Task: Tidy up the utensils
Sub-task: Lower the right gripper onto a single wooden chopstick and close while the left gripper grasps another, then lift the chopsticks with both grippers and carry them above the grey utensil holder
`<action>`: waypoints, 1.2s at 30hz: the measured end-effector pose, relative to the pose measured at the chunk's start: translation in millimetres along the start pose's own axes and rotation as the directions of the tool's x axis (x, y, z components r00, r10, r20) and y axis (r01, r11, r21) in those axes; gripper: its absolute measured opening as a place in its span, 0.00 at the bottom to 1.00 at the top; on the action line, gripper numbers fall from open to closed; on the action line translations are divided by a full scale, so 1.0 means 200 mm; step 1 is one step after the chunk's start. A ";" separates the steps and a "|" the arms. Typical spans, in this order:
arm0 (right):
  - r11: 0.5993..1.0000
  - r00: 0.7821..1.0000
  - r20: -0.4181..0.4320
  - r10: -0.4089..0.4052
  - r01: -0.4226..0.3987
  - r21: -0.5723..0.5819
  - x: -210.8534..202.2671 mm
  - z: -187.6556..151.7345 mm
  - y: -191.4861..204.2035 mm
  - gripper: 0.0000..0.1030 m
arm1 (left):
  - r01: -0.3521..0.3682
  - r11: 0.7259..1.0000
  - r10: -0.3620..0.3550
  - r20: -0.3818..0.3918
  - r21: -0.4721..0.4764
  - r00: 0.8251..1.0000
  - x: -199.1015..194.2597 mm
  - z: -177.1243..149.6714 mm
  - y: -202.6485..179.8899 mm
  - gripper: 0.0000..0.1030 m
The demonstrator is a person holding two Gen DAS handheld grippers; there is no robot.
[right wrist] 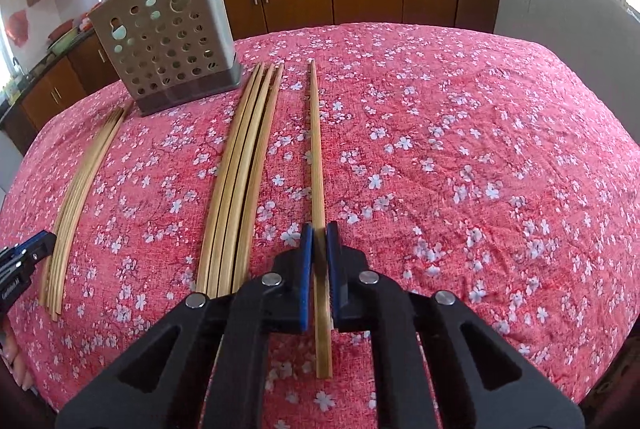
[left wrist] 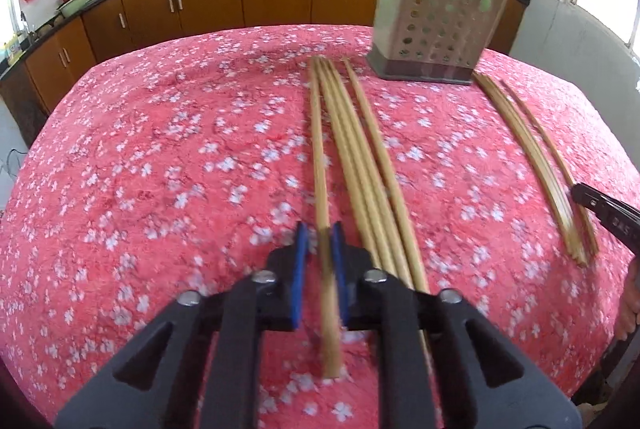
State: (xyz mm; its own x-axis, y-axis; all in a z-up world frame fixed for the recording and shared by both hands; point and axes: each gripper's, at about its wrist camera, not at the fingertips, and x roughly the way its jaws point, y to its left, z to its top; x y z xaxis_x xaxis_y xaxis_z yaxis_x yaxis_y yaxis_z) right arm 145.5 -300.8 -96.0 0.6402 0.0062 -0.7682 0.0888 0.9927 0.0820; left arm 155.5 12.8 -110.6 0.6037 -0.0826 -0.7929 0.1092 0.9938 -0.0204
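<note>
A single wooden chopstick [right wrist: 318,165] lies lengthwise between the right claw's [right wrist: 319,229] nearly closed blue pads, the left claw [left wrist: 319,229] likewise straddling another chopstick [left wrist: 319,165]; next, each must be lifted toward the perforated utensil holder [right wrist: 168,41] standing ahead on the floral-clothed surface [right wrist: 480,149].

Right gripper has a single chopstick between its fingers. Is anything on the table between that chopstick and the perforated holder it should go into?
The bundle of chopsticks lies flat between the single chopstick and the holder. The holder's open top shows nothing over it, so a lifted chopstick would likely pass above them.
</note>
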 end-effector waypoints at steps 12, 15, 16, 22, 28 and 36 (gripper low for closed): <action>0.994 0.996 0.013 -0.090 0.090 0.055 0.18 0.24 -0.23 0.08 | -0.070 0.996 0.071 0.005 -0.063 0.997 0.15 0.23 0.33 0.11; 0.994 0.995 0.030 -0.098 0.096 0.051 0.20 0.24 -0.23 0.08 | -0.056 0.996 0.057 0.017 -0.075 0.998 0.15 0.23 0.35 0.11; 0.994 0.995 0.029 -0.099 0.098 0.050 0.20 0.25 -0.24 0.08 | -0.053 0.995 0.055 0.019 -0.080 0.998 0.14 0.22 0.34 0.11; 0.995 0.997 0.030 -0.076 0.074 0.063 0.21 0.25 -0.27 0.08 | -0.039 0.995 0.041 0.019 -0.094 0.999 0.13 0.22 0.34 0.11; 0.996 0.997 0.021 -0.078 0.077 0.039 0.15 0.19 -0.24 0.08 | -0.074 0.995 0.075 0.009 -0.065 0.997 0.10 0.17 0.33 0.14; 0.997 0.989 0.122 -0.078 0.076 0.017 0.01 0.24 -0.23 0.07 | -0.092 0.995 0.096 0.083 -0.047 0.992 -0.04 0.21 0.32 0.08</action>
State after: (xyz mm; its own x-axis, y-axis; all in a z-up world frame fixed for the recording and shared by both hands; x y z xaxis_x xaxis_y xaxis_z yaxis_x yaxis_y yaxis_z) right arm 179.3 -351.5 -70.1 0.7199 -0.0856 -0.6888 0.1505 0.9880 0.0344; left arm 189.9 73.7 -80.0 0.6745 0.0069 -0.7382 0.0161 0.9996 0.0241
